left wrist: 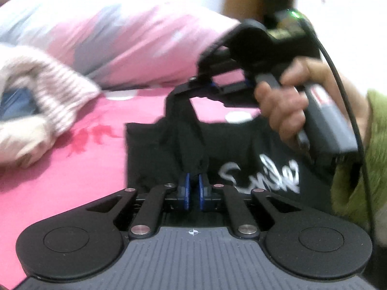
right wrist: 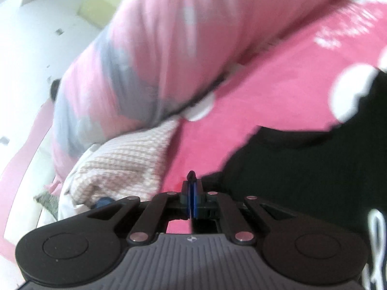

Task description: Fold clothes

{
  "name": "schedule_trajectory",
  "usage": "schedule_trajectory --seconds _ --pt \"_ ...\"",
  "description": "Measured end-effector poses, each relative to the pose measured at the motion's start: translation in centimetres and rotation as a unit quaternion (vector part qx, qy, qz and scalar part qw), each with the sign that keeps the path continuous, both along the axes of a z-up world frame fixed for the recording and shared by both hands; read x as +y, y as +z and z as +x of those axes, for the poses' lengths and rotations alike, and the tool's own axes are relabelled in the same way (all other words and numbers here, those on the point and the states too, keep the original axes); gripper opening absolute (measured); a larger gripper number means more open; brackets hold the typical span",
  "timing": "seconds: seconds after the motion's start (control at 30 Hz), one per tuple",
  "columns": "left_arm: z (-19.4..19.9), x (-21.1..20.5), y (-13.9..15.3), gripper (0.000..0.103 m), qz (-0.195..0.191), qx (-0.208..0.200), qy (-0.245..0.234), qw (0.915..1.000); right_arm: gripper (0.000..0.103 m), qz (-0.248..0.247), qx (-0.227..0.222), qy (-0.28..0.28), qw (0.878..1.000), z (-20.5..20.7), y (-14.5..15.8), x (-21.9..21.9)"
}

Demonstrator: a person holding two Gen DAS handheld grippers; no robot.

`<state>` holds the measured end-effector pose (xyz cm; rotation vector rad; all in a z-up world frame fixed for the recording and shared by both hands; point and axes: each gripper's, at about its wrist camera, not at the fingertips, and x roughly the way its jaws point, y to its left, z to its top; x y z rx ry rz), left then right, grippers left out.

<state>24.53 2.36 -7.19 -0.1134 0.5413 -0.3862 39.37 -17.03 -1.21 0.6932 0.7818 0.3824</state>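
A black T-shirt (left wrist: 154, 149) with white "Smile" lettering (left wrist: 258, 176) lies on the pink bed sheet (left wrist: 72, 169). My left gripper (left wrist: 192, 186) is shut on a bunched fold of that shirt, which rises from its blue pads. The fold runs up as a taut strip to my right gripper (left wrist: 191, 85), held higher by a hand (left wrist: 283, 106). In the right wrist view the right gripper (right wrist: 191, 188) is shut, with a small nub of black fabric (right wrist: 191, 175) poking out above the pads. The rest of the T-shirt (right wrist: 302, 169) spreads to the right.
A rolled pink and grey quilt (left wrist: 121, 43) lies along the back of the bed. A pink-and-white striped garment (left wrist: 48, 84) sits at the left, and a checked one (right wrist: 125, 159) lies beside the quilt. A green sleeve (left wrist: 362, 169) and a black cable (left wrist: 343, 91) are at the right.
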Motion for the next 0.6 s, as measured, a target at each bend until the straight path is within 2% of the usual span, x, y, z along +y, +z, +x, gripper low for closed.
schedule_trajectory --seconds 0.1,0.2,0.3,0.43,0.6 --pt "1.0 3.9 0.2 0.006 -0.081 0.027 0.053 0.995 0.002 -0.013 -0.014 0.025 1.0 1.5 1.0 3.5" --pt "1.5 7.8 0.1 0.006 -0.149 0.046 0.107 0.982 0.002 -0.021 -0.022 0.055 0.998 3.2 1.2 7.6" --pt "1.5 10.6 -0.7 0.006 -0.177 0.057 0.151 0.9709 0.002 -0.029 -0.018 0.085 0.996 5.0 0.8 11.9" --pt "1.7 13.2 -2.1 0.006 -0.207 0.082 0.208 0.9524 0.002 -0.045 0.007 0.109 0.993 6.8 -1.4 16.6" --pt "1.8 15.2 -3.6 0.005 -0.222 0.103 0.252 0.9362 0.002 -0.059 0.016 0.115 0.992 7.4 -3.6 19.1"
